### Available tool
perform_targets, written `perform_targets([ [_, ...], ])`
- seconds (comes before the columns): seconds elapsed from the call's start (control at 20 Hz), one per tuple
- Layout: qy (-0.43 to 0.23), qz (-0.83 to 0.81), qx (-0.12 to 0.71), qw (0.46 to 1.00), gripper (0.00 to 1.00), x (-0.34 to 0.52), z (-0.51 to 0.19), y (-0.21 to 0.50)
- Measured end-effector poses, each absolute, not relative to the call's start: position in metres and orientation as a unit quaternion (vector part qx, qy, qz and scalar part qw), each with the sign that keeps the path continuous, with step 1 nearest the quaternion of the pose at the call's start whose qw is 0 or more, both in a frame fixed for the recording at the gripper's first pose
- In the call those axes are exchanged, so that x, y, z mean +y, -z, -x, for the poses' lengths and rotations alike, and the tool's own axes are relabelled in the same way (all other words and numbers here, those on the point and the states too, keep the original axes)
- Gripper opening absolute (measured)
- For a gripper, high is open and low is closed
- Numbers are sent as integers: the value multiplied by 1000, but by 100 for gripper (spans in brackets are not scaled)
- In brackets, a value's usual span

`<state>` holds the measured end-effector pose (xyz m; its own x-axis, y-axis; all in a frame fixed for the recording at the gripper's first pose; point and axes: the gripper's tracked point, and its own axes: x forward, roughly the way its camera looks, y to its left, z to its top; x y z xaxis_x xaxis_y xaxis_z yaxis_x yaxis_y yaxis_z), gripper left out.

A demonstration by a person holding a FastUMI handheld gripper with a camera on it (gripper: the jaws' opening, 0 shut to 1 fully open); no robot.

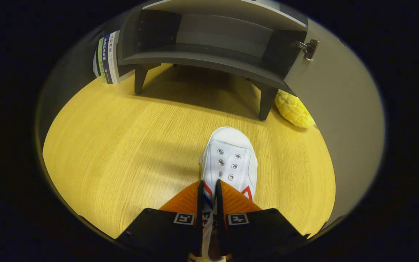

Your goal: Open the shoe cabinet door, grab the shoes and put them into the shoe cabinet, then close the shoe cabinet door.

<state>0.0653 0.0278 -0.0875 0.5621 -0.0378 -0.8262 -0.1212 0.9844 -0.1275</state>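
Item: shoe cabinet (216, 40), dark, on short legs, standing at the far edge of the wooden table (115, 145). Condition: open; interior visible and holding nothing that can be made out.

Item: cabinet door (340, 109), swung out to the right side of the table, its hinge (308, 48) showing at the upper corner of the carcass. Opening step judged complete.

Item: white shoe (231, 160), canvas, lace eyelets without laces, red and blue trim by the heel. Position: toe pointing toward the cabinet, well apart from it, over the near middle of the table. Whether the sole rests on the wood or is raised cannot be told.

Item: gripper (209, 193). Fingers drawn close together with a thin part of the shoe's heel end (the collar or tongue, by appearance) pinched between them; both seem to press on it. Grab judged made or very nearly so.

Item: books (107, 58), upright, by the cabinet's left leg at the far left corner.

Item: yellow knobbly object (294, 109), by the right leg, partly behind the door.

Outstanding (a judgement): carry the shoe forward onto the cabinet shelf, release, draw back, then push the door closed; roughly a third done
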Motion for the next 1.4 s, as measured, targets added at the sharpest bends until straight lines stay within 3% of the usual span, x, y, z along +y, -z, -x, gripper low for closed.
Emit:
perform_targets([
  [0.05,-34,93,464,880,10,27,-63,82],
  [0.25,-39,99,462,880,2,27,-60,82],
  [0.9,-26,55,411,910,2,40,-56,14],
  [1.4,-48,65,296,952,2,61,-64,-143],
])
